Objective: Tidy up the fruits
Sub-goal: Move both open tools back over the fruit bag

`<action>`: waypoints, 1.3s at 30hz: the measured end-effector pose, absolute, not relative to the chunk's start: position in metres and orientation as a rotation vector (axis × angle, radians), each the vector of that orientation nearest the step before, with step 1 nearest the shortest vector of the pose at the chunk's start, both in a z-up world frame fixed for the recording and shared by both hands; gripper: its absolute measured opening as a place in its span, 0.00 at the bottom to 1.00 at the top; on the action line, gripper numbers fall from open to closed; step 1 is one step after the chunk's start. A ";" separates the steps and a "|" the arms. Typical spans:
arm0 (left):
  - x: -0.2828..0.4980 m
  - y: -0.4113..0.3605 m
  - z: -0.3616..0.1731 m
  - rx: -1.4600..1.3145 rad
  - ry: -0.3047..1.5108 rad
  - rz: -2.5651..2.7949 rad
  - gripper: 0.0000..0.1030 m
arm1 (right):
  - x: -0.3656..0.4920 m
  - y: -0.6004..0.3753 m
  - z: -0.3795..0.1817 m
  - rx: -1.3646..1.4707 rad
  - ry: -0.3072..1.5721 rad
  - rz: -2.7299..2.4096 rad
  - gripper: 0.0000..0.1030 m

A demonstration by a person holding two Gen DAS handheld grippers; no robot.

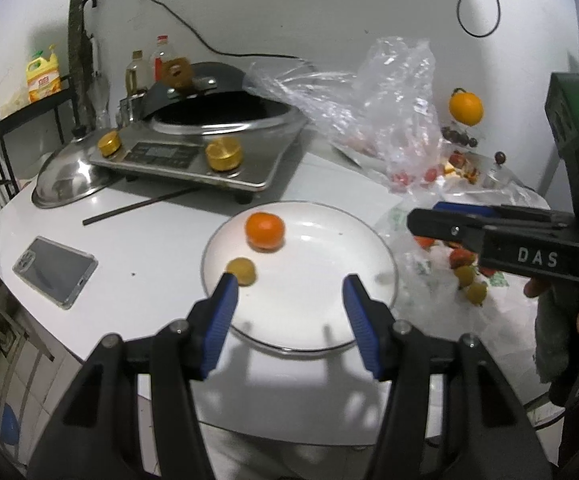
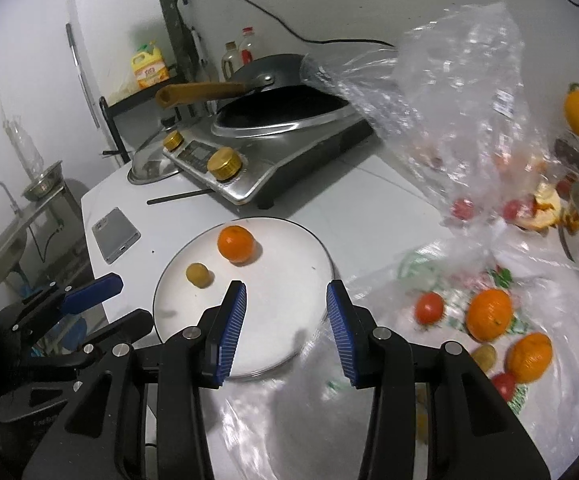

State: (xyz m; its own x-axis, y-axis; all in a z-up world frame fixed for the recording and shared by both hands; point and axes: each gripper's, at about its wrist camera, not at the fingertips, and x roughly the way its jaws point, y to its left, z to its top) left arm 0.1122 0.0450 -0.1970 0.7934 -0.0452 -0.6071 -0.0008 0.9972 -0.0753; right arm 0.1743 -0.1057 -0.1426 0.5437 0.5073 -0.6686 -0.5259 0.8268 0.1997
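Right wrist view: plate (image 2: pixel 289 320) holding orange (image 2: pixel 235 244) and small yellow fruit (image 2: pixel 198 275); right of plate, oranges, tomatoes on bag (image 2: pixel 449 120). Both grippers (image 2: pixel 285 292) (image 1: pixel 289 286) parted, empty.

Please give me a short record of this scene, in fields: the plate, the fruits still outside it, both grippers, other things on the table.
plate: white plate, holding one orange and one small yellow-green fruit, apart from each other
fruits outside: two oranges, a tomato and smaller fruits on the plastic bag, right of the plate
left gripper: open, empty, over the plate
right gripper: open, empty, over the plate's right edge
other: induction cooker, phone
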 end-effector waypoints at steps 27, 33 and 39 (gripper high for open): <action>0.124 -0.085 -0.199 0.046 0.714 -0.150 0.54 | 0.157 -0.263 -0.157 0.102 0.759 0.461 0.43; 0.133 -0.107 -0.205 0.069 0.737 -0.172 0.54 | 0.162 -0.281 -0.166 0.122 0.771 0.451 0.43; 0.145 -0.122 -0.213 0.084 0.768 -0.193 0.54 | 0.169 -0.295 -0.178 0.146 0.791 0.448 0.43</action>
State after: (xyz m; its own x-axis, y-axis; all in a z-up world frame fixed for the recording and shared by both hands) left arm 0.1451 -0.1222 -0.2135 0.7025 -0.1425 -0.6972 0.2039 0.9790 0.0054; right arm 0.1691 -0.2946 -0.1778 0.6155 0.4410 -0.6532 -0.3333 0.8967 0.2913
